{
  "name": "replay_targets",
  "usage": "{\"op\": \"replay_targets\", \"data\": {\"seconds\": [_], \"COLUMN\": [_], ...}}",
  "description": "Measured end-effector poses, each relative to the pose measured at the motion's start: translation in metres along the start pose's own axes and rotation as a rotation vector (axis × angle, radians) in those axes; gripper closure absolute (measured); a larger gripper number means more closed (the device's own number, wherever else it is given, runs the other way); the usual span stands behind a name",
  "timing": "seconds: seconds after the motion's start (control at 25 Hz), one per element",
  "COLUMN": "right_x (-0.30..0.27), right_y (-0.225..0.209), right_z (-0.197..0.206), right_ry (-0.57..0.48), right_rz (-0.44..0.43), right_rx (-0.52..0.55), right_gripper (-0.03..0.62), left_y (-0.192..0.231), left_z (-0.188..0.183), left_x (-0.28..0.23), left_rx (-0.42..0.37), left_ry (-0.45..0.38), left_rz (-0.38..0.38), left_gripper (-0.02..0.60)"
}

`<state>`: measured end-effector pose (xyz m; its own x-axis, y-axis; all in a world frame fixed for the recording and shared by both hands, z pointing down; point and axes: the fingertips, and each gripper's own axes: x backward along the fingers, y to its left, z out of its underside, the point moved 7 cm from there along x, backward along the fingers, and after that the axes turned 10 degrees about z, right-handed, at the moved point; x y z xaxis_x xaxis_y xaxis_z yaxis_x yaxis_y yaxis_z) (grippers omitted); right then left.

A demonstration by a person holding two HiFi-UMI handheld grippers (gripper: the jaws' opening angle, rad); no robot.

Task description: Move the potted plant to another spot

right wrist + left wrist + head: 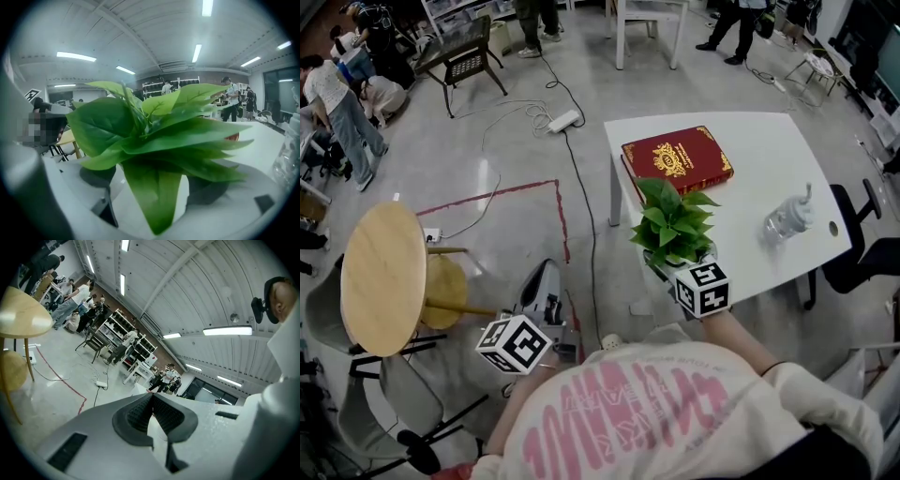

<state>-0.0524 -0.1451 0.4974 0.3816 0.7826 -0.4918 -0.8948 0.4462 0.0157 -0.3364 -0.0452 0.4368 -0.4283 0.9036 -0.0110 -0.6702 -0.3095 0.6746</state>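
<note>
The potted plant [673, 222], green leaves in a small white pot, stands at the near edge of the white table [769, 159]. My right gripper [680, 263] reaches it from the near side, and its marker cube sits just behind the leaves. In the right gripper view the leaves [154, 131] fill the middle. The white pot sits between the two dark pads [96, 176], which close on its sides. My left gripper [546, 274] hangs low over the floor, left of the table. Its jaws [152, 397] meet at the tips with nothing between them.
A red book [677, 157] lies on the table behind the plant, and a clear plastic bottle [787, 221] lies to its right. A round wooden table [382, 277] stands at the left. A cable and power strip [564, 120] cross the floor. A black chair [853, 253] is at the right.
</note>
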Motion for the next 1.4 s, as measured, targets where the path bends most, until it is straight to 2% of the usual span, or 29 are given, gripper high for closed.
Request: {"op": "replay_targets", "data": {"seconds": [0.84, 1.4], "right_x": [0.001, 0.002], "right_y": [0.005, 0.006], "right_z": [0.002, 0.001], "right_ry": [0.002, -0.004], "right_rz": [0.060, 0.056], "right_rx": [-0.023, -0.027], "right_gripper": [0.126, 0.128], "left_y": [0.013, 0.014], "left_z": [-0.002, 0.003], "left_x": [0.001, -0.003], "left_rx": [0.018, 0.028], "left_ry": [0.031, 0.053], "left_rz": [0.020, 0.020], "left_gripper": [0.578, 0.578]}}
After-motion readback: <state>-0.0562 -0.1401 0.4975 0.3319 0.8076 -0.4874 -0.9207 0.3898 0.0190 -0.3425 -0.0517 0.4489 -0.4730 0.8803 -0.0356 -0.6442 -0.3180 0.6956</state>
